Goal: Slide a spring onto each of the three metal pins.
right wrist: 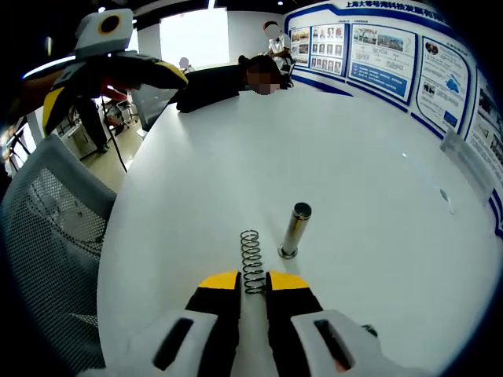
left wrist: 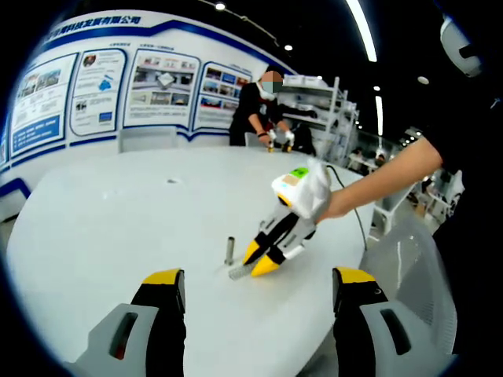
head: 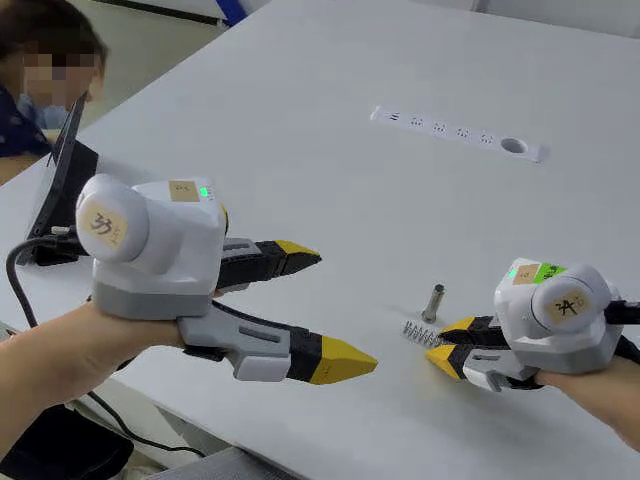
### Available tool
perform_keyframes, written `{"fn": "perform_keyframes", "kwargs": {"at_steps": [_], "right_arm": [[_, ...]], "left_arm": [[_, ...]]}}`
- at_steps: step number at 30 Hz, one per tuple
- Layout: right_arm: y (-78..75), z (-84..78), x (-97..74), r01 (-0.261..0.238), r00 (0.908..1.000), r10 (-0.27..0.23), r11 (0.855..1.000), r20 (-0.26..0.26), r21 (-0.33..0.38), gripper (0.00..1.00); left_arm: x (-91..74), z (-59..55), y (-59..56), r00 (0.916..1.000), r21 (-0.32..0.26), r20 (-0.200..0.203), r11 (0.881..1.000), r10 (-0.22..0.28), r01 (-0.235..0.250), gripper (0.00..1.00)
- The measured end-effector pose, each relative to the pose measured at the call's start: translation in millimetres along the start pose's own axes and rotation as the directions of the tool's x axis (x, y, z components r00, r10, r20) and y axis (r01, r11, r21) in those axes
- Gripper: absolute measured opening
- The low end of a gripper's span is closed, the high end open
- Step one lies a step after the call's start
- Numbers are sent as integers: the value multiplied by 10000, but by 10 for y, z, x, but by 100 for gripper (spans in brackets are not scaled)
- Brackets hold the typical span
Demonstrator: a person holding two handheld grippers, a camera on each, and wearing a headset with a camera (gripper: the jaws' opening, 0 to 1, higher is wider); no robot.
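R gripper [right wrist: 251, 281] clamped on the spring's [right wrist: 251, 255] near end, rest poking fwd so the free end can go over the pin [right wrist: 295, 228], which stands upright just ahead & right of my tips. L gripper [left wrist: 258, 276] jaws wide apart, empty, well clear.

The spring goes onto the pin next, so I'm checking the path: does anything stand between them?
Nothing visible does. The spring, pinched in the right gripper, sits just beside the upright pin, with only table between them.
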State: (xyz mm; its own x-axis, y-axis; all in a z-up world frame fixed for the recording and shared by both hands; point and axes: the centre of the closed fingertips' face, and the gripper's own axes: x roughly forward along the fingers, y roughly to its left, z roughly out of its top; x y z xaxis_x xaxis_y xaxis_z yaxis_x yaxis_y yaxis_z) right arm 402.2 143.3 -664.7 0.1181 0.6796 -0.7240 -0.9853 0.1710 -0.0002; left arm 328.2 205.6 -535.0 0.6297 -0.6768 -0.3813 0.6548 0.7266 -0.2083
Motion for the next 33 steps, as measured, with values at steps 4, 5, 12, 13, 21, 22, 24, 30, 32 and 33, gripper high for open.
{"fn": "perform_keyframes", "kwargs": {"at_steps": [4, 5, 12, 13, 21, 22, 24, 30, 32, 33], "right_arm": [[21, 14, 10, -48, 10000, 48, 9998, 18, -167, 12], [20, 14, 12, -58, 10000, 58, 9999, 16, -136, 12], [28, 2, -21, 22, 9998, -25, 9999, -220, -167, 11], [29, 9, -36, 15, 9998, -18, 9999, -193, -143, 11], [87, 191, -328, -95, 9994, 109, 9990, 335, -430, 11], [86, 220, -368, -81, 9991, 101, 9988, 414, -487, 11], [68, 255, -452, 22, 9992, 18, 9952, 402, -977, 11], [97, 371, -740, 17, 9977, 69, 9918, 670, -1277, 11], [123, 414, -833, -20, 9970, 127, 9905, 767, -1376, 11], [134, 434, -870, -43, 9965, 160, 9900, 819, -1407, 11]], "left_arm": [[8, 50, -24, 9999, 42, 94, 10000, -49, 48, 78], [10, 68, -21, 9999, 53, 122, 10000, -37, 37, 78], [45, 152, -33, 9998, 492, 180, 9988, 42, -51, 75], [47, 155, -41, 9998, 595, 178, 9982, 44, -55, 74], [103, 140, -92, 10000, 638, 40, 9980, -24, 21, 73], [113, 141, -105, 10000, 709, 38, 9975, -41, 38, 73], [146, 144, -127, 9999, 805, 41, 9967, -95, 91, 72], [282, 163, -235, 9993, 1105, -87, 9932, -369, 376, 69], [331, 187, -280, 9988, 1210, -102, 9914, -488, 496, 69], [351, 198, -300, 9984, 1268, -98, 9903, -554, 562, 68]]}}
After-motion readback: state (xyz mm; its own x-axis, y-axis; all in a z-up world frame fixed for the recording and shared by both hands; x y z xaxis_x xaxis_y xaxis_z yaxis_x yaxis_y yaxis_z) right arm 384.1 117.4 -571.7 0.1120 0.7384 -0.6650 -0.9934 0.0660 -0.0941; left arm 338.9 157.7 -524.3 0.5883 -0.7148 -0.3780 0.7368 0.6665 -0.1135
